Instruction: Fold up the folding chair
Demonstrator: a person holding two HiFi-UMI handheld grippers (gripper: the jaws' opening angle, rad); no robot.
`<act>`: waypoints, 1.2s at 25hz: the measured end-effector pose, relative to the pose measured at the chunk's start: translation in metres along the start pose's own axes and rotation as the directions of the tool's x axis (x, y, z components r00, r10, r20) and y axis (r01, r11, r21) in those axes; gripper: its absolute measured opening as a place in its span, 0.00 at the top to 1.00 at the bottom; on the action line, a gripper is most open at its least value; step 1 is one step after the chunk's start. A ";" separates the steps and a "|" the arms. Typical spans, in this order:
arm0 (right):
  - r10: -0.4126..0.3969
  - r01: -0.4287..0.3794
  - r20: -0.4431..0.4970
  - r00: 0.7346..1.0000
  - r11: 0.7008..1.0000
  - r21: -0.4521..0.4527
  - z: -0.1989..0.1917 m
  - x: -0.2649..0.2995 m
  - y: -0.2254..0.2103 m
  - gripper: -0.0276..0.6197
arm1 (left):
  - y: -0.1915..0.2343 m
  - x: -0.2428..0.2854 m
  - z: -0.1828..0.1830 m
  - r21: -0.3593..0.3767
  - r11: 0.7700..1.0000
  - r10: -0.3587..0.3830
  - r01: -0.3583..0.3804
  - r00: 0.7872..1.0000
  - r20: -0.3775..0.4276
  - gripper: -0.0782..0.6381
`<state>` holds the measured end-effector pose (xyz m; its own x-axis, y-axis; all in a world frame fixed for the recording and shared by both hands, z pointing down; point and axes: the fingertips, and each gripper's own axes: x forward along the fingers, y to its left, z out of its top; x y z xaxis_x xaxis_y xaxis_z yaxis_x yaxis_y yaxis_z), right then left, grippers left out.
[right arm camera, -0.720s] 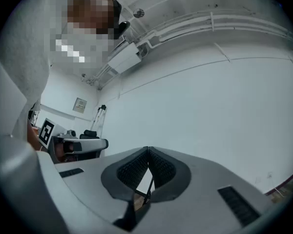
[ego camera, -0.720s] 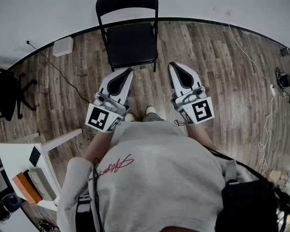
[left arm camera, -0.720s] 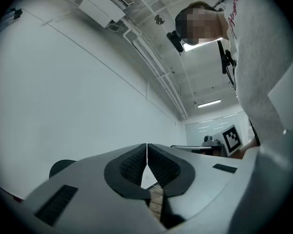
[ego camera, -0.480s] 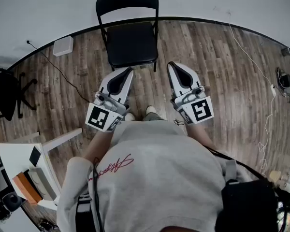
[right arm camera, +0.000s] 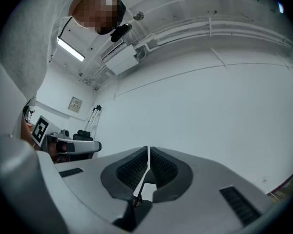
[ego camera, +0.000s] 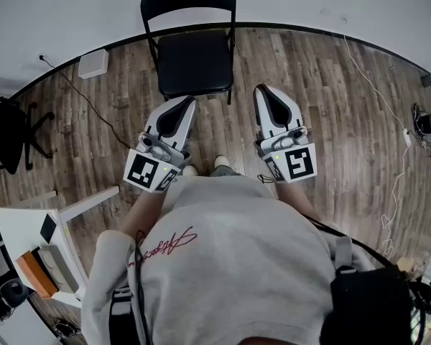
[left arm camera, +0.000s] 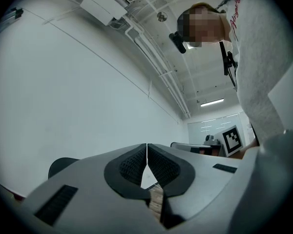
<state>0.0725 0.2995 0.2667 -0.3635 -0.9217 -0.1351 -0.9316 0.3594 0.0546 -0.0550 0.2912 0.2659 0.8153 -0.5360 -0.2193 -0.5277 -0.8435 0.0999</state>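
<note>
A black folding chair [ego camera: 192, 49] stands unfolded against the white wall at the top middle of the head view, its seat facing me. My left gripper [ego camera: 189, 103] is held just in front of the seat's near left corner, shut and empty. My right gripper [ego camera: 261, 90] is to the right of the seat's near edge, also shut with nothing between its jaws. Neither touches the chair. In the left gripper view [left arm camera: 146, 145] the jaws meet and the chair's backrest [left arm camera: 61, 165] peeks over at the left. The right gripper view [right arm camera: 149, 150] shows jaws together against the wall.
A white box [ego camera: 93, 64] lies on the wood floor left of the chair, with a cable running from it. A black office chair [ego camera: 7, 131] stands at far left. A white desk [ego camera: 36, 243] with clutter is at lower left. Cables [ego camera: 399, 131] trail at right.
Both grippers have shifted slightly toward the chair, and the view has tilted a little. The jaws stay together.
</note>
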 end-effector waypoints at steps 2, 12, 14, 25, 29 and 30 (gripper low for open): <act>0.001 -0.001 0.006 1.000 1.000 -0.015 0.002 0.000 -0.010 0.93 | 0.000 0.008 0.000 0.014 1.000 0.014 -0.014 1.000 -0.001 0.86; 0.035 -0.036 -0.024 0.999 0.999 -0.028 -0.016 0.006 -0.059 0.93 | 0.026 0.024 -0.007 0.017 0.985 0.169 -0.169 0.985 0.014 0.86; 0.028 -0.029 -0.039 0.999 0.999 -0.024 -0.023 0.012 -0.067 0.93 | 0.034 0.027 -0.015 0.007 0.984 0.175 -0.175 0.984 -0.008 0.86; -0.041 0.038 -0.101 0.994 0.999 -0.028 -0.066 0.124 -0.108 0.93 | 0.132 0.094 -0.054 -0.035 0.996 0.079 -0.081 0.995 -0.059 0.86; -0.075 0.076 -0.142 0.987 0.997 0.002 -0.085 0.179 -0.136 0.76 | 0.174 0.126 -0.074 -0.184 0.980 0.059 -0.076 0.994 -0.096 0.86; -0.091 0.094 -0.153 0.984 0.995 0.013 -0.091 0.193 -0.145 0.71 | 0.186 0.130 -0.085 -0.275 0.956 0.071 -0.098 0.992 -0.107 0.86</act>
<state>0.1377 0.0559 0.3229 -0.2723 -0.9621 0.0133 -0.9617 0.2725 0.0291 -0.0266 0.0619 0.3387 0.7966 -0.5950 -0.1066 -0.5190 -0.7636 0.3840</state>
